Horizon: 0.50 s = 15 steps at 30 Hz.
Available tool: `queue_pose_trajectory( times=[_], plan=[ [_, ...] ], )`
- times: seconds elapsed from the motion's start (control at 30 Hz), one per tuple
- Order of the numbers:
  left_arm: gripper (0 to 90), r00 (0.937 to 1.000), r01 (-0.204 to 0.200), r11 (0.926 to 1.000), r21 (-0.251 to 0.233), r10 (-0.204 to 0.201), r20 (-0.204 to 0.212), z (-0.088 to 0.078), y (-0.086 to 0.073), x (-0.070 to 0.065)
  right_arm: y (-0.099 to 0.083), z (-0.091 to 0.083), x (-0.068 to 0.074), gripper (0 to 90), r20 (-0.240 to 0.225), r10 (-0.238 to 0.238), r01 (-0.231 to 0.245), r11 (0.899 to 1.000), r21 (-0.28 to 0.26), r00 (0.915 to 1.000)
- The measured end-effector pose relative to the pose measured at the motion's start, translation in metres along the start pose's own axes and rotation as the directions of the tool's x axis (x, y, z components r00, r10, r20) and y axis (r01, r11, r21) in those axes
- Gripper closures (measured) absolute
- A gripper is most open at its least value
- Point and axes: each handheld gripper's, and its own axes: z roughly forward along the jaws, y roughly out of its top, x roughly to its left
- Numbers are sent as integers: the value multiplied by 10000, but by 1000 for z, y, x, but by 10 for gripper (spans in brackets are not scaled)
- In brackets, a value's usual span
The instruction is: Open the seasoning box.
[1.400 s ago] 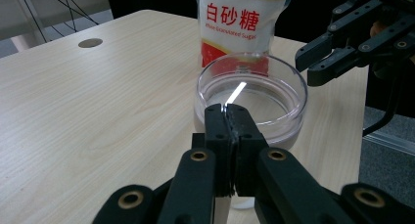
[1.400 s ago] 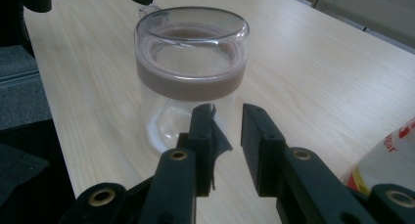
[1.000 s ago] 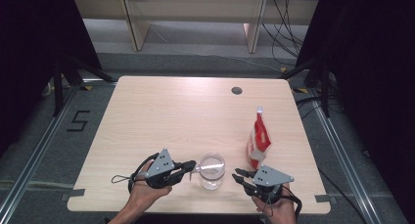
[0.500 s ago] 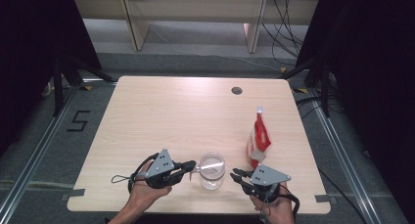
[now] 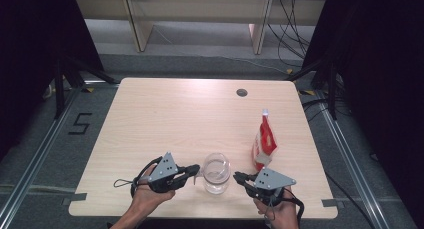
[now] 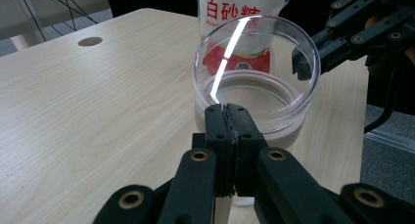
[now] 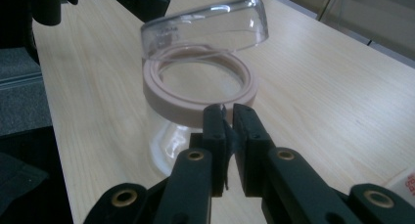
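The left gripper (image 5: 192, 170) sat low over the near edge of the table (image 5: 165, 119), its jaws pressed flat together with nothing between them. Their tips rested just short of the clear jar (image 5: 216, 173) — touching its wall or a hair off it, I could not tell which. In the left gripper view the jar (image 6: 254, 82) stood straight ahead of those closed jaws, its open clear rim above a pale pink band, and the red-and-white sugar pouch (image 6: 240, 18) rose behind it.

The right gripper (image 5: 239, 178) faced the jar from the opposite side, pointing toward the left one. Its jaws had just been closing and now stood nearly together, nothing caught between them. From the right gripper view the jar (image 7: 203, 82) lay just beyond the tips, apart from them — the pink ring and the clear collar above it plainly in sight.

The pouch (image 5: 264, 141) stood upright beyond the right gripper, near it, on the side away from the person.
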Motion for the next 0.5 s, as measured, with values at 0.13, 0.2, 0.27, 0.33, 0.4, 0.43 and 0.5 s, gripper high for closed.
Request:
queue_pose_trajectory(
  times=[0.13,0.2,0.27,0.33,0.4,0.43,0.5],
  plan=[
    [877,10000,5,10000,0,-5,2,0,0,0,3,4,2,860,-165,-78,77,9999,-85,9998],
    [877,10000,7,10000,-5,-7,2,0,0,0,5,6,4,862,-232,-2,-2,9999,-159,9997],
    [877,10000,0,10000,-7,0,2,0,0,0,8,8,5,863,-335,-43,31,9994,-352,9994],
    [877,10000,0,10000,1,0,5,0,0,0,10,8,6,863,-343,-52,40,9994,-349,9994],
    [874,10000,42,10000,11,-42,43,0,0,0,12,8,7,865,-332,-85,70,9990,-447,9994],
    [867,9999,37,10000,-52,-36,129,0,0,1,13,9,8,865,-326,-97,83,9990,-428,9994],
    [867,9999,154,9999,-42,-154,71,-1,0,1,13,11,8,865,-307,-59,43,9986,-520,9995]
  ],
)
